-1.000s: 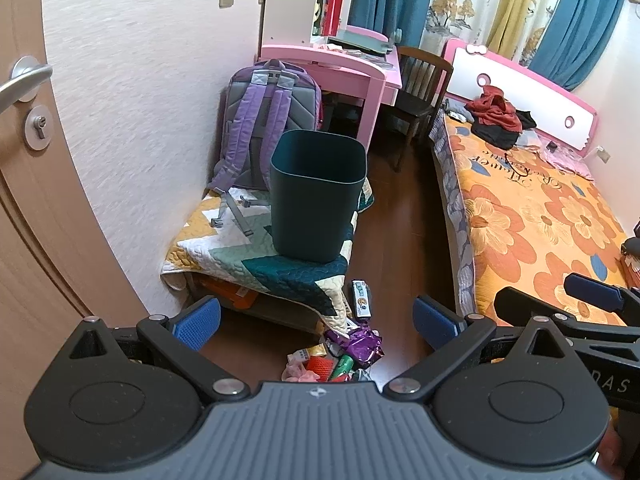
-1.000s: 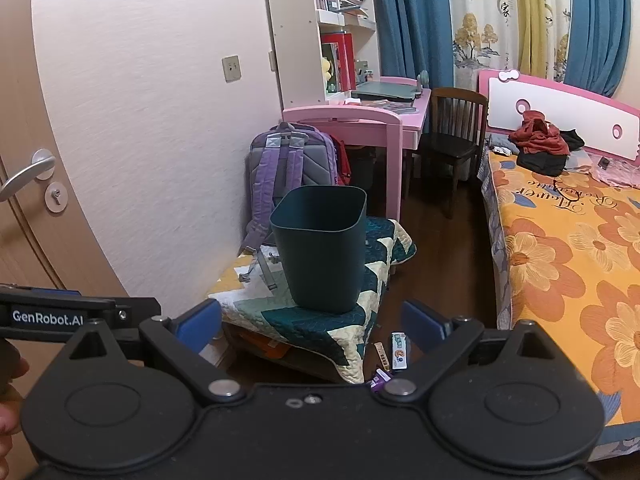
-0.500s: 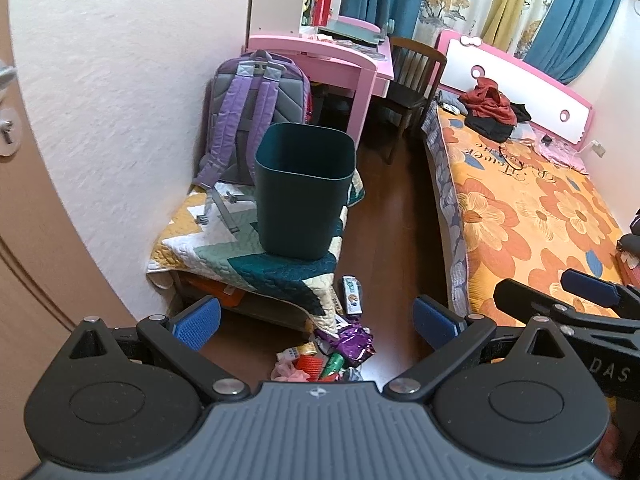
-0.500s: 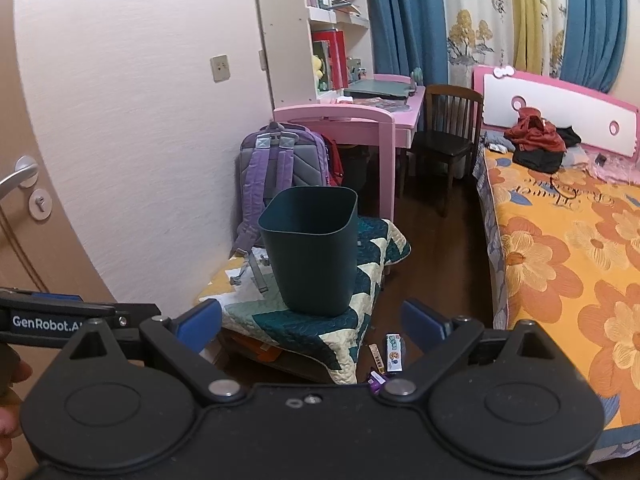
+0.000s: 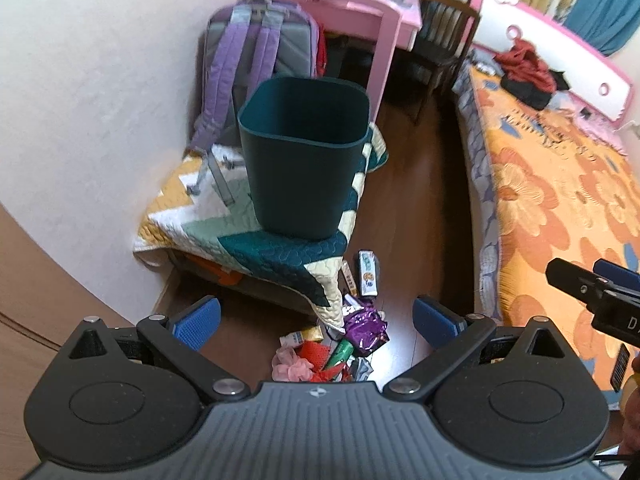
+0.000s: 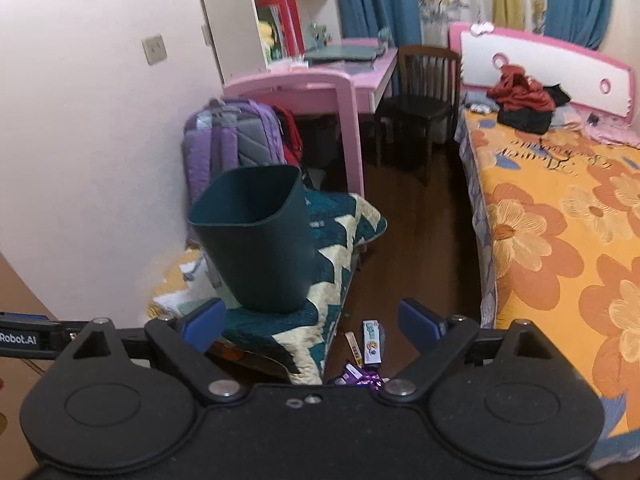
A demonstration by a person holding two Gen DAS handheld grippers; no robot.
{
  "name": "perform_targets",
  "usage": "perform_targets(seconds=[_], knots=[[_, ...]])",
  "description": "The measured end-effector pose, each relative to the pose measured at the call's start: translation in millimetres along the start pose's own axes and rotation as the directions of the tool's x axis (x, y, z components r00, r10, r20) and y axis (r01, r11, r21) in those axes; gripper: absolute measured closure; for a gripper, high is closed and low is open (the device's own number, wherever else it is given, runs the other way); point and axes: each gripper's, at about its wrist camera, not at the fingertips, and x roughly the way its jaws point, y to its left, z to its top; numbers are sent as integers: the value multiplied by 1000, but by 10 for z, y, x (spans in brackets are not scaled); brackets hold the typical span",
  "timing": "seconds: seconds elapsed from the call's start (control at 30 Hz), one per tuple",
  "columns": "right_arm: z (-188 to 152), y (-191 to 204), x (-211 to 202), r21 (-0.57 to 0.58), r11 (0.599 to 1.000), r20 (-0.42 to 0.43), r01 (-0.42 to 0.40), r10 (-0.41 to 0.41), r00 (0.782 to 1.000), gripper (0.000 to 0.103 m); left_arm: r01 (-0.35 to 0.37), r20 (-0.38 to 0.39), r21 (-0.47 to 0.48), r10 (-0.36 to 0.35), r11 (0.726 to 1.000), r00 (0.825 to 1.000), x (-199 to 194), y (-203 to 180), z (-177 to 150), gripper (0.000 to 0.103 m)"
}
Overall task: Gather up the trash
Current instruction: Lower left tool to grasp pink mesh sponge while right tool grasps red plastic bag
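Blue-padded left tongs [image 5: 316, 318] and right tongs [image 6: 312, 320] both gape wide, holding nothing.

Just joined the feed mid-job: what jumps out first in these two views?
The dark green bin stands upright on a patchwork quilt by the wall, with a purple backpack behind it. On the wooden floor below the quilt's edge lies a heap of trash: a purple foil wrapper, red and green bits, small packets. Along the right side runs a bed with an orange flowered cover.
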Motion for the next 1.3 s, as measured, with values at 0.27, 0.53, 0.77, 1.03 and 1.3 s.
perform_targets(seconds=[0.27, 0.53, 0.77, 1.03, 1.3], knots=[[36, -541, 1095, -149, 988, -158, -36, 12, 987, 18, -119, -119, 92, 130, 989, 984, 1316, -69, -53, 0], [-515, -554, 2176, -195, 980, -265, -43, -10, 964, 20, -49, -265, 289, 129, 956, 955, 2933, 254, -684, 0], [-1658, -316, 3132, -103, 994, -382, -44, 1, 924, 20, 1, -368, 298, 114, 955, 923, 4245, 550, -1339, 0], [-3279, 15, 4187, -157, 979, -556, -130, 21, 831, 21, -18, -483, 148, 89, 989, 871, 5668, 794, -2012, 0], [-4567, 185, 5101, -180, 966, -673, -184, 15, 739, 23, -5, -574, 114, 70, 993, 816, 6728, 808, -2688, 0]])
